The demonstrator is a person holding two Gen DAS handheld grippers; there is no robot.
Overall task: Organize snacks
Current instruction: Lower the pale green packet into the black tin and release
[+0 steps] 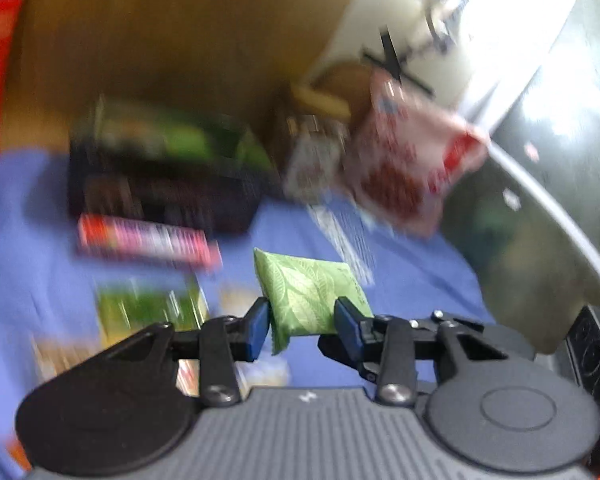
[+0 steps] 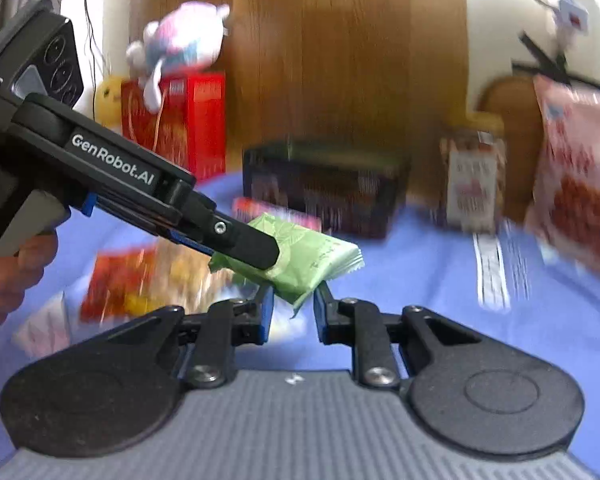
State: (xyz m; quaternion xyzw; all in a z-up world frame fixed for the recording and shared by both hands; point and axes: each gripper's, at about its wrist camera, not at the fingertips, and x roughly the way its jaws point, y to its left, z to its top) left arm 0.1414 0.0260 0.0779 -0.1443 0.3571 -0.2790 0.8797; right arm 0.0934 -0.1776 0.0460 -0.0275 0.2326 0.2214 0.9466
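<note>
Left hand-held gripper (image 1: 302, 322), blue pads on soft leaf-printed green packet (image 1: 308, 292)

A surface (image 2: 440, 280) under a periwinkle-blue cloth stands against a brown wood-grain panel (image 2: 340, 60) flanked by cream wall (image 2: 496, 20), with glaring daylight washing out the upper right in the left wrist view beside a grey metallic panel (image 1: 572, 120), everything motion-blurred.

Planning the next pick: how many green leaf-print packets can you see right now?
1: the green leaf-print packet sits between the left gripper fingers, its corner reaching between the right gripper fingers. Blur may hide others among the snacks behind.
</note>
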